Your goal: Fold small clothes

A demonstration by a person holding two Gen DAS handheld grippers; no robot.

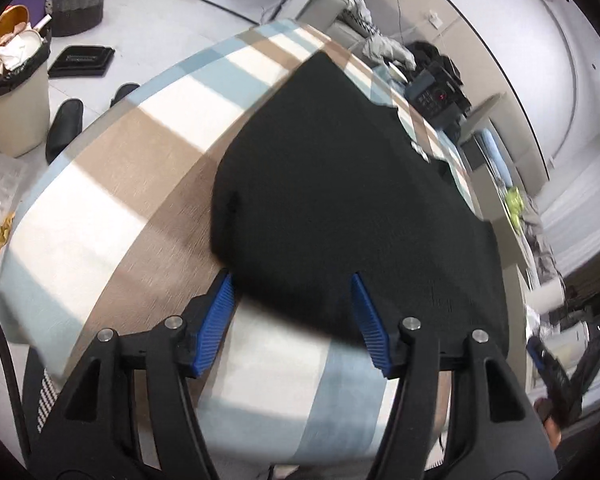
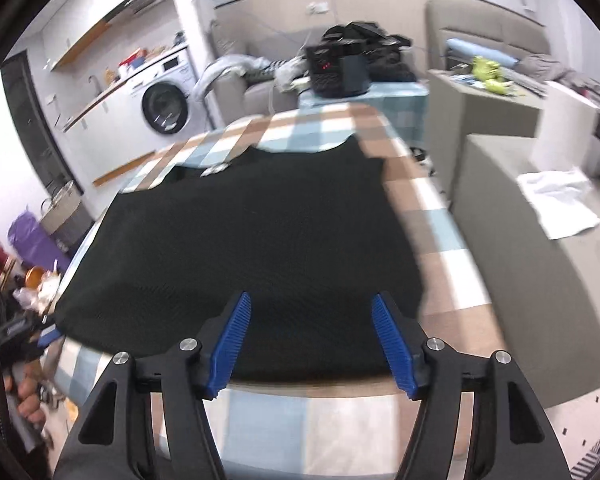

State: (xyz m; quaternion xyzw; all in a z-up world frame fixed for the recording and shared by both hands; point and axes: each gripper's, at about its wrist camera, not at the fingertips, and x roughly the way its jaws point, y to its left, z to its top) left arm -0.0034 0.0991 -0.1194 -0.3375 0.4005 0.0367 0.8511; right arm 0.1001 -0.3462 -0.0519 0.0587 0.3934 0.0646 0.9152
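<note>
Item: black garment (image 2: pixel 244 240), knit-textured, lying flat on the checked tablecloth (image 1: pixel 112 168) of blue, tan and white squares, its near hem close to the table's front edge and its far end, with a curved neckline and a small pale label, pointing away toward the back of the room. Condition: spread smooth, no fold visible in it. Left gripper (image 1: pixel 292 320): blue-padded fingers apart, nothing between them, poised just above the near left corner of the cloth. Right gripper (image 2: pixel 312 344): fingers likewise apart and empty, hovering over the near hem toward its right side. Step in hand, by judgement: the garment appears laid out and released, with the first fold yet to be taken. To do it well, each gripper would want to pinch one layer only at matching points on the hem or side, lift together, and carry the edge over evenly so the corners meet without dragging the tablecloth. Surroundings: a dark box with a red display (image 2: pixel 340 72) at the table's far end, a washing machine (image 2: pixel 166 106) beyond, a full waste bin (image 1: pixel 12 92) on the floor left of the table.
</note>
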